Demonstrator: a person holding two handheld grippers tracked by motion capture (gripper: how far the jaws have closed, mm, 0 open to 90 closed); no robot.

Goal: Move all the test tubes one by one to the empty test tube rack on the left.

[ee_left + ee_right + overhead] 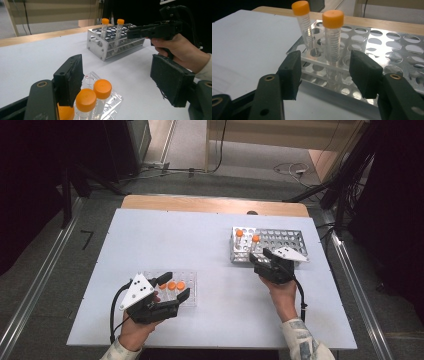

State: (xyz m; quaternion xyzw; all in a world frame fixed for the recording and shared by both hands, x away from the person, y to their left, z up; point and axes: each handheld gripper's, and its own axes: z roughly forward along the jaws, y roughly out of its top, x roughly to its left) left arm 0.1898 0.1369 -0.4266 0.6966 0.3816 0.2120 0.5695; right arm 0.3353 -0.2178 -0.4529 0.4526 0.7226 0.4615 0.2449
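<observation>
- Two orange-capped tubes stand in the metal rack on the far right of the desk; three more sit in the clear rack at the near left.
- The right gripper faces the nearer tube in the metal rack, its fingers part-open on either side of it, apart from its wall.
- The left gripper hangs over the clear rack, fingers wide, one pad beside the capped tubes, holding nothing.
- The tubes look light, stiff and smooth plastic, likely slippery; a hard squeeze could crack one.
- Best hold: the upper body just under the cap, pulling straight up to avoid jamming in the hole.
</observation>
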